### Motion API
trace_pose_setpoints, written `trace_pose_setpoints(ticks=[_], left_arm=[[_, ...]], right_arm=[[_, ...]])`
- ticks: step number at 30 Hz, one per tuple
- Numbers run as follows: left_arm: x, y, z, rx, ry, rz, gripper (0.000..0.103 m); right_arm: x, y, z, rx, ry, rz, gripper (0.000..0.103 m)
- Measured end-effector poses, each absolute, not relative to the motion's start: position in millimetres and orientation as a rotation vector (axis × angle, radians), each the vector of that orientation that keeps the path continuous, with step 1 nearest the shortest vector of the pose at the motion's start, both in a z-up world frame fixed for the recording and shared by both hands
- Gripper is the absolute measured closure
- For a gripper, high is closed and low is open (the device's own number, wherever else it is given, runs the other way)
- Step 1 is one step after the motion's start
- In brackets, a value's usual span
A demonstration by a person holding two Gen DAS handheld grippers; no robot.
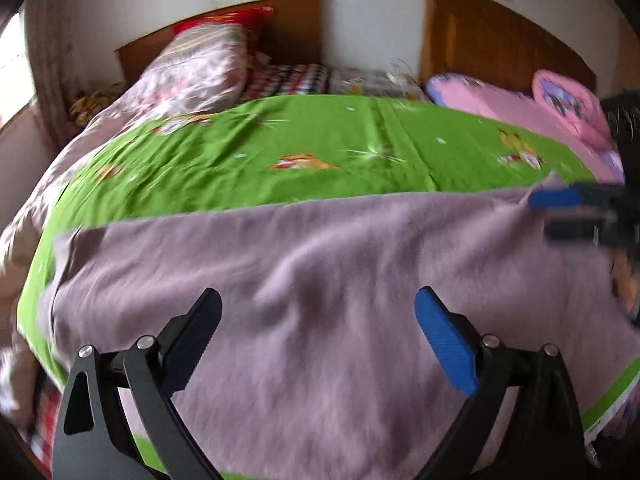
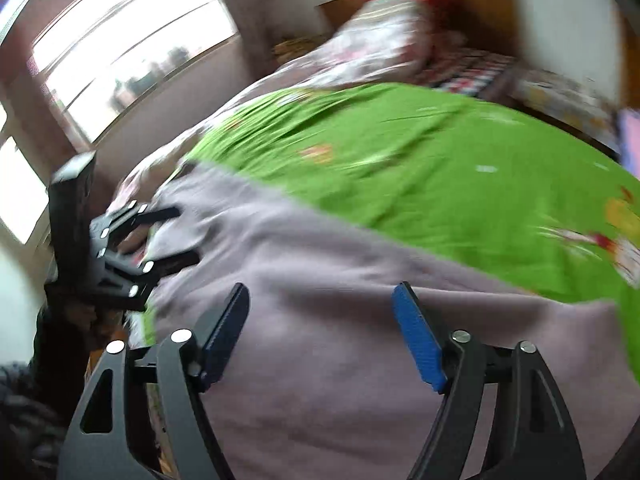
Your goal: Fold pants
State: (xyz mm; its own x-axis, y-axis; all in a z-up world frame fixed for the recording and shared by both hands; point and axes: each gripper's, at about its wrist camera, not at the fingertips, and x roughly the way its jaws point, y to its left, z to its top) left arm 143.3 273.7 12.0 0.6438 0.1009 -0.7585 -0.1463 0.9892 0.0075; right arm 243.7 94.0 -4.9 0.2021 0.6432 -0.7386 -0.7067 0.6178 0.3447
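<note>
Mauve pants lie spread flat across the near part of a green cartoon-print sheet on the bed. My left gripper hovers over the pants' near edge, open, with only flat cloth showing between its fingers. At the right edge of the left wrist view my right gripper stands by the pants' far right corner, jaws apart. In the right wrist view the right gripper is open above the pants. The left gripper shows at their left end, open too. Both views are blurred.
A floral pillow and checked bedding lie at the wooden headboard. Pink bedding fills the far right, before a wooden door. A bright window is on the left. The bed's front edge runs under the grippers.
</note>
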Motion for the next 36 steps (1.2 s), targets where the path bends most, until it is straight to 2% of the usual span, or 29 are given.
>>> trace_pose_setpoints(ticks=[2,4,5,10,12,20,23,25,27,32,36], left_arm=[[137.3,286.8,14.3,-0.106,0.845,0.169,0.006],[122.1,297.2,14.9,-0.165,0.830,0.189,0.006],[112.2,304.2,12.5,-0.196,0.826,0.198,0.006],[72.0,345.4,-2.0,-0.321,0.813,0.248,0.005],[59.9,361.5,-4.4,-0.364,0.804,0.279,0.005],[47.2,363.5,-3.4,-0.351,0.784,0.251,0.003],[57.7,357.6,-19.3,-0.313,0.830,0.288,0.002],[57.6,352.0,-23.2,-0.272,0.826,0.313,0.001],[49.7,354.0,-19.2,-0.303,0.795,0.310,0.002],[27.5,371.6,-18.0,-0.387,0.758,0.351,0.002],[23.8,375.0,-23.4,-0.395,0.774,0.362,0.002]], right_arm=[[250.3,109.4,-18.3,-0.128,1.028,0.923,0.026],[265.6,109.4,-32.1,-0.117,1.080,0.850,0.034],[269.6,101.8,-30.0,-0.051,1.079,0.852,0.035],[245.1,95.2,5.7,-0.022,0.963,0.831,0.030],[215.0,96.4,13.1,-0.011,0.963,0.903,0.021],[112.0,75.3,-1.4,-0.328,0.948,0.710,0.020],[102.2,61.5,-27.2,-0.349,1.011,0.628,0.019],[103.3,40.2,-28.1,-0.260,1.012,0.625,0.018],[103.5,33.9,-19.1,-0.265,1.005,0.555,0.019],[91.6,78.3,25.6,-0.354,0.839,0.679,0.016],[99.9,123.8,24.2,-0.435,0.796,0.744,0.015]])
